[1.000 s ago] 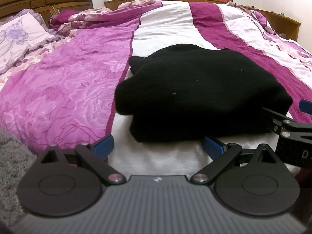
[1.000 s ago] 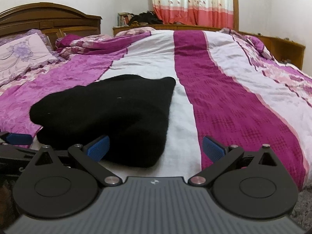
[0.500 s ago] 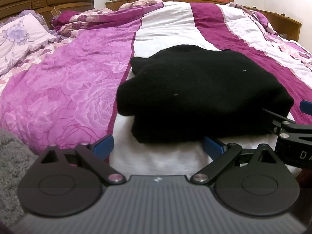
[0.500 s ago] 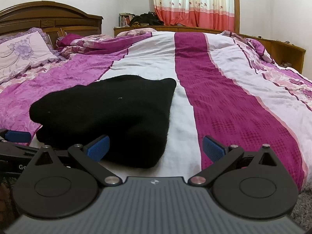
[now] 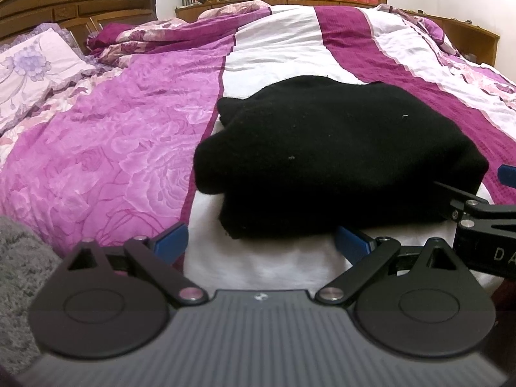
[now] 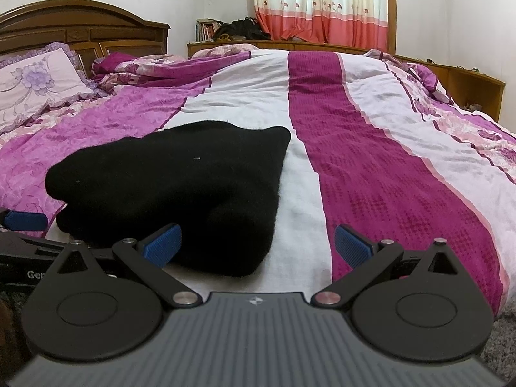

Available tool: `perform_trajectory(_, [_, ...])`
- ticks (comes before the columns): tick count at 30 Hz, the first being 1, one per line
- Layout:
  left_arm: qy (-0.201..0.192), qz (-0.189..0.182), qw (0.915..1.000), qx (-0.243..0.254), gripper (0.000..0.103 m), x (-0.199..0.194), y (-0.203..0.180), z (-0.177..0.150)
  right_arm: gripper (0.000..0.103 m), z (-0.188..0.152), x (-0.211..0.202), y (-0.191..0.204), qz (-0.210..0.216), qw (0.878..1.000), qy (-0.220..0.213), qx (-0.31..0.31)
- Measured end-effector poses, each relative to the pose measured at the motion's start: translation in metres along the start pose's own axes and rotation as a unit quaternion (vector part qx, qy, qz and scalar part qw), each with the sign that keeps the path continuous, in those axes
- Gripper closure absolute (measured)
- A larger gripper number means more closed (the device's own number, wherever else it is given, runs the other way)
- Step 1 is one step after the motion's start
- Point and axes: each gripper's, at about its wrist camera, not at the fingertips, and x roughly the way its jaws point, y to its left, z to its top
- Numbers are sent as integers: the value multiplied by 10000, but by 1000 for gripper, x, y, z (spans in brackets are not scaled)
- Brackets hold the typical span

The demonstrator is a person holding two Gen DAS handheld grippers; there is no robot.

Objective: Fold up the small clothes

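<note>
A black knitted garment (image 5: 338, 154) lies folded in a thick stack on the white stripe of the bedspread; it also shows in the right wrist view (image 6: 180, 193). My left gripper (image 5: 262, 245) is open and empty, just short of the stack's near edge. My right gripper (image 6: 258, 246) is open and empty at the stack's near right corner, its left blue pad (image 6: 163, 245) in front of the fabric. Each gripper shows at the edge of the other's view.
The bed (image 6: 387, 167) has a purple, white and magenta striped cover. A pillow (image 5: 35, 71) and wooden headboard (image 6: 80, 32) lie at the far left. A grey fuzzy rug (image 5: 19, 277) is at the near left. Curtains (image 6: 322, 6) hang behind.
Both grippers have drawn back slightly from the folded garment and risen a little. Both stay open, and the garment has not moved.
</note>
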Motion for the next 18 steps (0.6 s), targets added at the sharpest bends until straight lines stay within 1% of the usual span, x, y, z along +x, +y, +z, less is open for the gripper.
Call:
perform_trajectory(11, [-25, 22, 10000, 88, 4, 1, -2, -3, 0, -1, 1, -2, -56, 10000, 58, -10])
perform_trajectory(18, [-17, 128, 9999, 105, 4, 3, -6, -4, 0, -1, 6, -1, -46, 9999, 159, 27])
